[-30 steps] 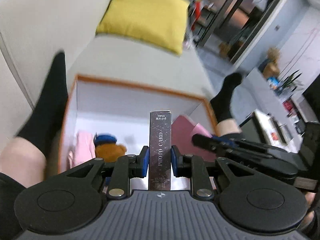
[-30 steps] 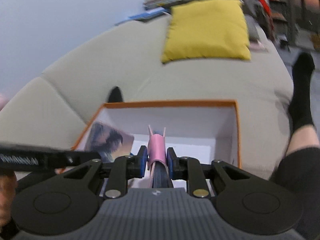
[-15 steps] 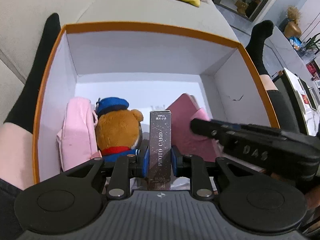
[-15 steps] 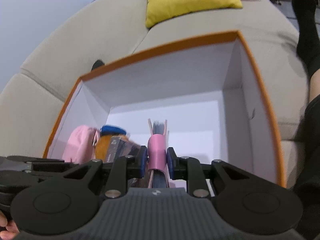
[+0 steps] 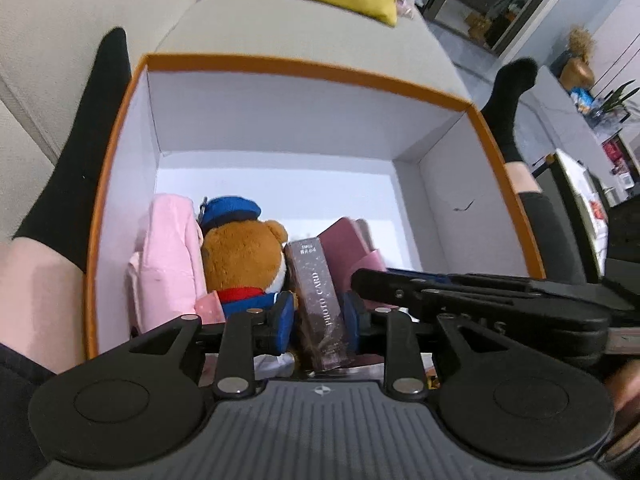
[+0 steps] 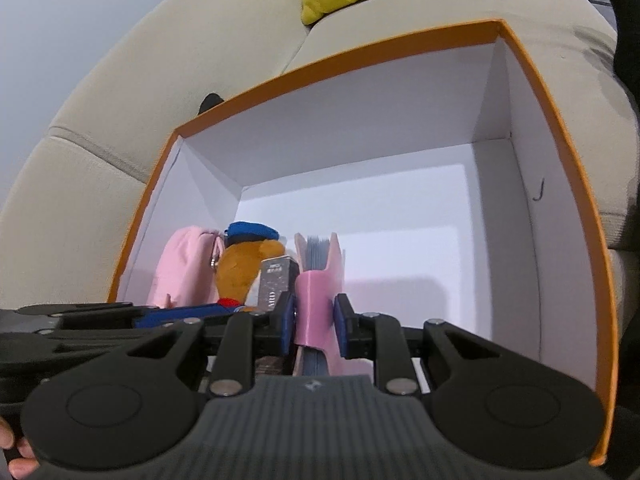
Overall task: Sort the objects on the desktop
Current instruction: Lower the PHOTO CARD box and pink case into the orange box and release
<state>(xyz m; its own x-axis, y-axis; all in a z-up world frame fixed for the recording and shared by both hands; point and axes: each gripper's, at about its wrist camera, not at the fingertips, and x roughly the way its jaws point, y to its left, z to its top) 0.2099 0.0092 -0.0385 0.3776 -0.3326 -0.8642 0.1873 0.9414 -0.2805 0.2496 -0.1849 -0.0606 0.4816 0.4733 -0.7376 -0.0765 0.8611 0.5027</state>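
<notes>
orange-rimmed box [image 5: 304,68] lay ahead of both grippers. left gripper [image 5: 318,318], jaws opening, straddled the tilted photo card box [image 5: 318,292], pads apparently clear. right gripper [image 6: 314,320] clamped the pink card holder [image 6: 314,304] inside the box.

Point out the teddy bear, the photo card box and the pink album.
teddy bear [image 5: 240,256], left wrist view, brown face.
photo card box [image 5: 320,296], left wrist view, lettered side.
pink album [image 6: 314,312], right wrist view, pink spine.

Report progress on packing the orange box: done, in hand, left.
Done: pink pouch and teddy bear already stand in the orange box. In hand: left gripper is opening around the photo card box; right gripper grips the pink album. Left: release both.
</notes>
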